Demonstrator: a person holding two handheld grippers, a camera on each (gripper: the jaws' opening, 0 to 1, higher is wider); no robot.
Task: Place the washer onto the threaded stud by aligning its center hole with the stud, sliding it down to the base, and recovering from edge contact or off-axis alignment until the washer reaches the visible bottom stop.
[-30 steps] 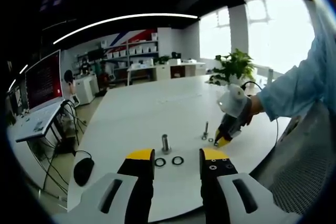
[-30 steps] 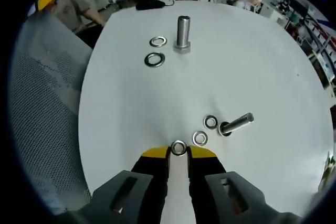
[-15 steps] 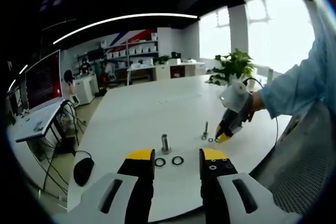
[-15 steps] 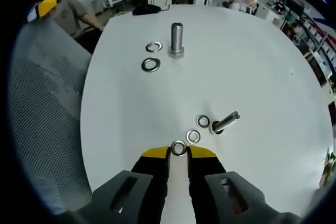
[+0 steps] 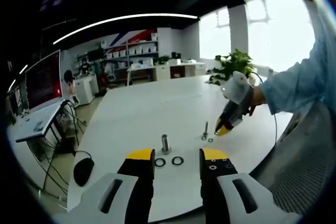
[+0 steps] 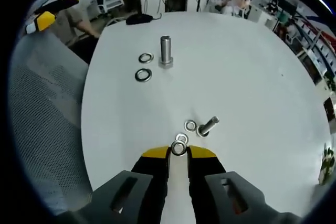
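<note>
left gripper view:
left gripper (image 5: 177, 157): yellow-tipped black jaws standing apart, nothing between them, hovering over the near edge of the round white table (image 5: 136, 114).
large stud (image 5: 166, 144): thick steel threaded bolt standing on its head, long axis upright, just beyond the jaw tips; bare, no washer on it.
spare washers (image 5: 177, 160): two dark steel rings lying flat on the table just near of the large stud.
small stud (image 5: 205, 130): thin steel threaded stud to the right, also upright, shaft bare as far as I can tell.
right gripper (image 5: 222, 129): comes in from the right in a person's hand, tips lifted above the table beside the small stud (the washer itself is too small to make out here).

right gripper view:
right gripper: jaws closed on the small shiny steel washer (image 6: 179, 148), pinched by its edge at the tips.
washer facing: hole open toward the camera, so ring plane roughly across the jaws; exact tilt hard to tell.
small stud position: just beyond the tips, slightly right, with two loose washers (image 6: 190, 126) flat beside its base.
progress: washer picked and lifted; alignment over the stud, sliding down and seating at base all left (judging by the bare shaft).
next need: bring hole over stud tip, ring flat to the stud axis.
</note>
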